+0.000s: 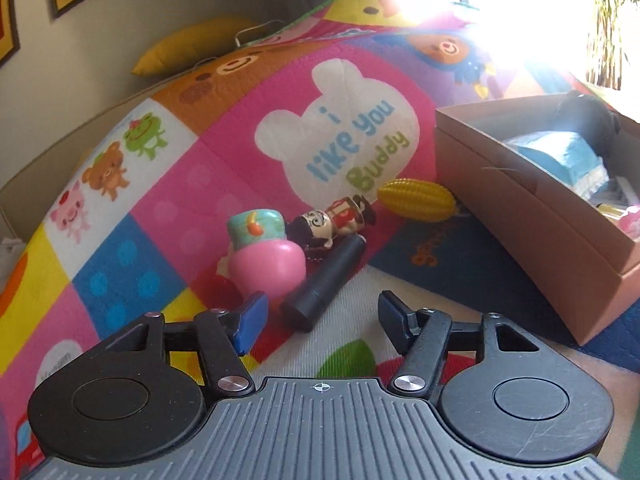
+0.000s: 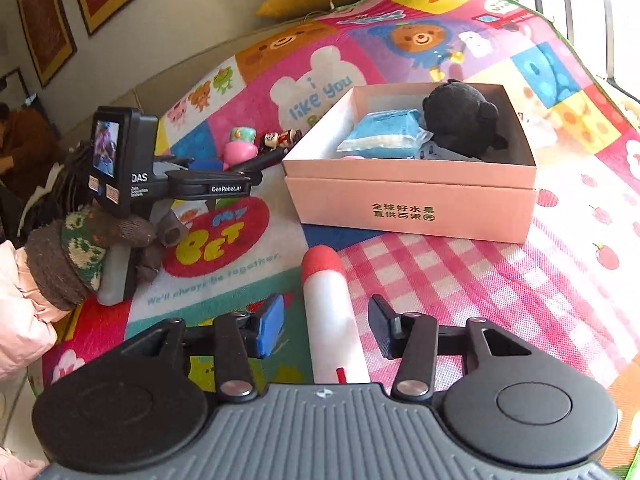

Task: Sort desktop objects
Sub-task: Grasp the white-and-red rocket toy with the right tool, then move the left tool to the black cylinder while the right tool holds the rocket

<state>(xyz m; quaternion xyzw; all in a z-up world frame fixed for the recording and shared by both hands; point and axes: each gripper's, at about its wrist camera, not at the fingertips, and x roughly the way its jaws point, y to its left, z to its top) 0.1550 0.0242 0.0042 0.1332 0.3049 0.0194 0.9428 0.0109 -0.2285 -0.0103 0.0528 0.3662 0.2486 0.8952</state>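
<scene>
My left gripper [image 1: 320, 322] is open and empty, low over the mat. Just ahead of it lie a black cylinder [image 1: 326, 282], a pink and teal toy [image 1: 266, 258], a small painted doll figure [image 1: 334, 220] and a yellow toy corn [image 1: 418, 199]. My right gripper [image 2: 326, 322] is open, its jaws on either side of a white tube with a red cap [image 2: 330, 316] that lies on the mat. The pink cardboard box [image 2: 412, 204] holds a black plush [image 2: 460, 118] and a blue packet [image 2: 384, 134]. The left gripper also shows in the right wrist view [image 2: 224, 170].
A colourful cartoon play mat [image 2: 500, 280] covers the surface. The box stands right of the left gripper [image 1: 520, 216]. A yellow cushion [image 1: 192, 46] lies at the back by the wall. A gloved hand [image 2: 92, 248] holds the left gripper's handle.
</scene>
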